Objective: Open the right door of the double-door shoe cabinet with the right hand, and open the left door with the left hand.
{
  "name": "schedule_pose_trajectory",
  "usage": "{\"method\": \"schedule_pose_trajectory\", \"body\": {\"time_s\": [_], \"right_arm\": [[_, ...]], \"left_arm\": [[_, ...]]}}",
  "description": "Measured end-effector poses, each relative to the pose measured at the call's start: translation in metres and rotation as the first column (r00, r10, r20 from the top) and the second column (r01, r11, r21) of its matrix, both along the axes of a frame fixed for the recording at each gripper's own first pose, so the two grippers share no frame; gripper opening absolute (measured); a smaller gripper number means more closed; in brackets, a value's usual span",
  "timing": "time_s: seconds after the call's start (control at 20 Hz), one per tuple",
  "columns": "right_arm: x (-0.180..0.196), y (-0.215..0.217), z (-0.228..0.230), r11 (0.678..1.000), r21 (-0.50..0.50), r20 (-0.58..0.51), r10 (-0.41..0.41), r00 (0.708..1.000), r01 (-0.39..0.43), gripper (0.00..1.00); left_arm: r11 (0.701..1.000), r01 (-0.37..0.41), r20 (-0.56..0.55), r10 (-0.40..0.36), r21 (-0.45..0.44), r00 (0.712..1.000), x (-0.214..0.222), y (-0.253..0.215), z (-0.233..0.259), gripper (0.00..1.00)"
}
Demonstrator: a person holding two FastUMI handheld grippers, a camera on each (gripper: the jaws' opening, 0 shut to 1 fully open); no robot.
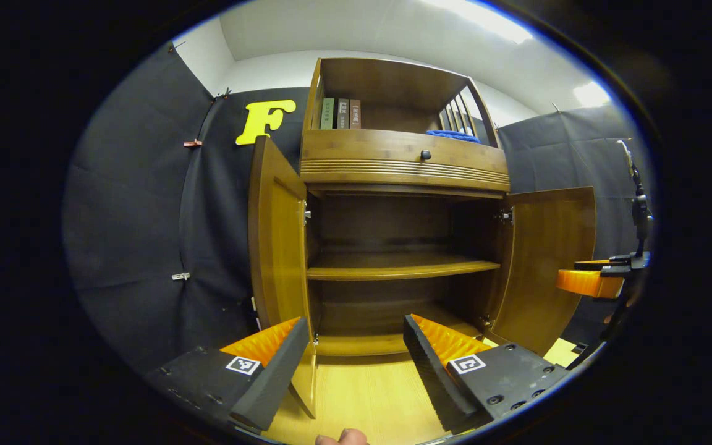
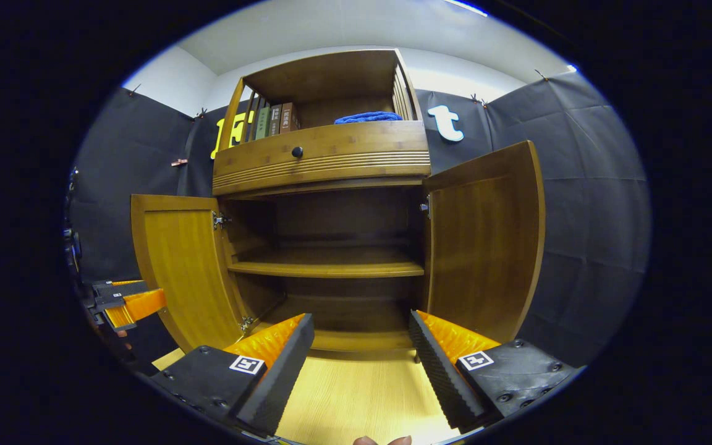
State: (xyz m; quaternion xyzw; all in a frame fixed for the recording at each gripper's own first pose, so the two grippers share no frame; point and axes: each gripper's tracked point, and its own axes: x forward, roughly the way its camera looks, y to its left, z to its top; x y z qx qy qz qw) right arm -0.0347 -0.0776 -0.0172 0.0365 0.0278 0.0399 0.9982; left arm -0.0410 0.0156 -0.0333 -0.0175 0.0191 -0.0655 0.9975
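Observation:
The wooden shoe cabinet (image 1: pixel 402 167) stands straight ahead with both doors swung wide and its inside bare. In the left gripper view the left door (image 1: pixel 275 247) juts toward me, its free edge just beside the left finger of my left gripper (image 1: pixel 356 346), which is open and holds nothing. The right door (image 1: pixel 547 259) hangs out to the right, with the other gripper (image 1: pixel 591 281) past it. In the right gripper view my right gripper (image 2: pixel 362 346) is open and empty before the cabinet (image 2: pixel 325 154), between the left door (image 2: pixel 183 266) and the right door (image 2: pixel 486 247). The left gripper (image 2: pixel 127 306) shows at far left.
One inner shelf (image 1: pixel 393 269) splits the cabinet's inside. Above the doors is a drawer with a black knob (image 1: pixel 426 154). The top shelf holds three books (image 1: pixel 340 114) and a blue cloth (image 1: pixel 455 135). Light wooden floor (image 1: pixel 368 389) lies in front, and black cloth walls stand on both sides.

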Motion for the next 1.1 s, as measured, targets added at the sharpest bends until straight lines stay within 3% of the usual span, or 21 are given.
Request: {"method": "schedule_pose_trajectory", "body": {"time_s": [1.1], "right_arm": [[0.0, 0.004, 0.001, 1.0, -0.007, 0.038, -0.009, 0.999, 0.009, 0.98]], "left_arm": [[0.999, 0.038, -0.004, -0.038, 0.015, 0.999, 0.001, -0.021, 0.0, 0.96]]}}
